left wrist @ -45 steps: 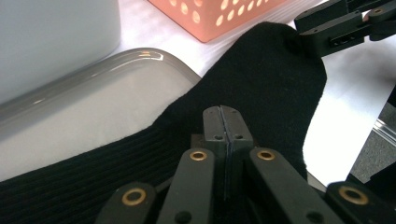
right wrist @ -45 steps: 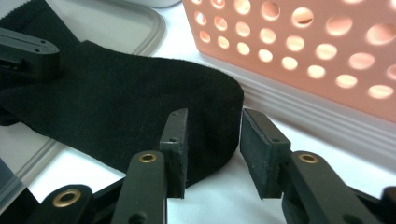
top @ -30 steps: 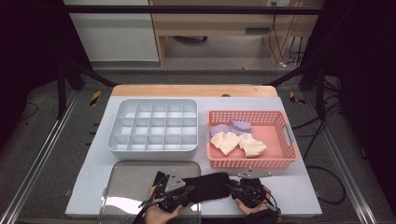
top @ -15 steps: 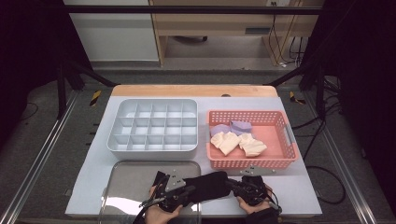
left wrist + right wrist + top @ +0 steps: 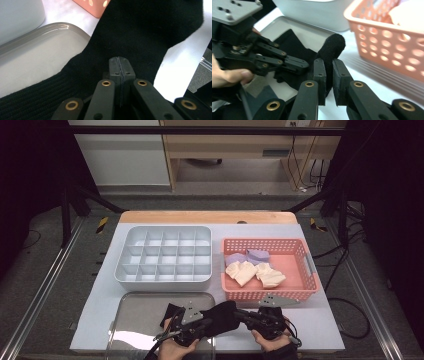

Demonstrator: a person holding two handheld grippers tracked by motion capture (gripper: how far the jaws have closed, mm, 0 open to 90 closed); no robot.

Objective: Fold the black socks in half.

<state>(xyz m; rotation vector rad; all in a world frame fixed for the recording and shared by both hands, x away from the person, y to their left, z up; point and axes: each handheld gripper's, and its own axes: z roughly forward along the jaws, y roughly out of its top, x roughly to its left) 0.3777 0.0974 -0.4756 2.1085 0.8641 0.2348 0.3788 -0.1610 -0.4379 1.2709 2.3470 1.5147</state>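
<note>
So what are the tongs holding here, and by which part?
Both hold one black sock. The left tongs are shut on it near its ribbed cuff end; the right tongs, which have just been closing, pinch a fold near its other end.

Black sock [image 5: 223, 316]: ribbed cuff, draped over clear tray's [image 5: 145, 307] right edge, toe end lifted.

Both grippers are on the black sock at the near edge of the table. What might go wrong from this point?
The right gripper, whose jaws have just been closing, pinches only a narrow fold of the black sock, so it may slip out. The left gripper is clamped on the sock too, so pulling apart could stretch it. The sock could also snag the clear lid beneath.
</note>
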